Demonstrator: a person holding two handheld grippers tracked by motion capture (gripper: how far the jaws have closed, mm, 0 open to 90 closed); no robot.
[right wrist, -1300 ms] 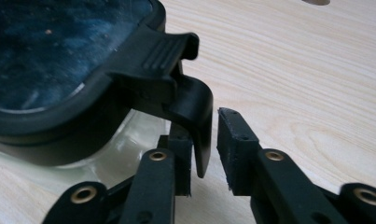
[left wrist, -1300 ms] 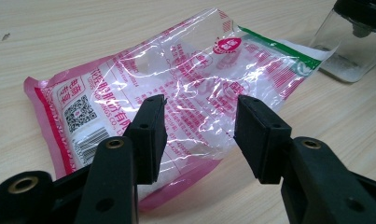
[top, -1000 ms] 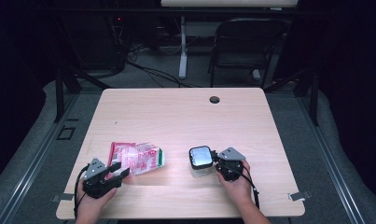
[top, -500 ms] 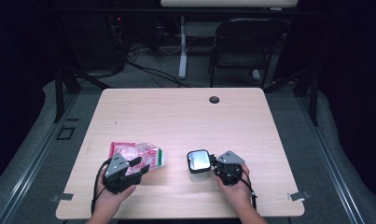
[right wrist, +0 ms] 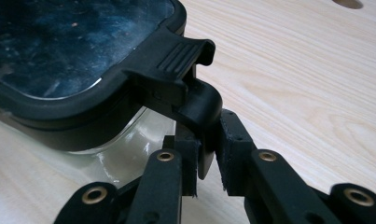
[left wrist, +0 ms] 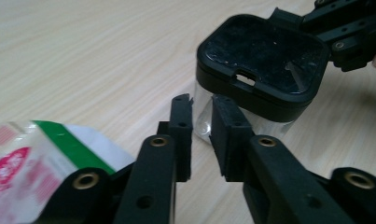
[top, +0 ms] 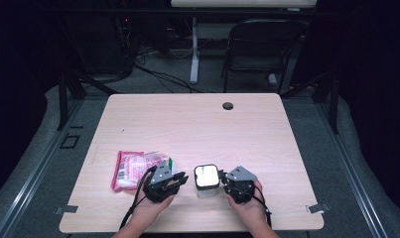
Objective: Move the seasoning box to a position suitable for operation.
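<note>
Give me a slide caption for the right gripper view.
Right gripper pinching the black latch of a clear container on a wooden table.

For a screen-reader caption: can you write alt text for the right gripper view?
The right gripper pinches the black latch of a clear container with a dark lid, which stands on a light wooden table.

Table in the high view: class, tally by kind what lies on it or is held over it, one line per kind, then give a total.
Clear container with black lid: 1
Pink and white packet with a green stripe: 1
Hand-held grippers: 2, left gripper and right gripper
Total: 4
</note>
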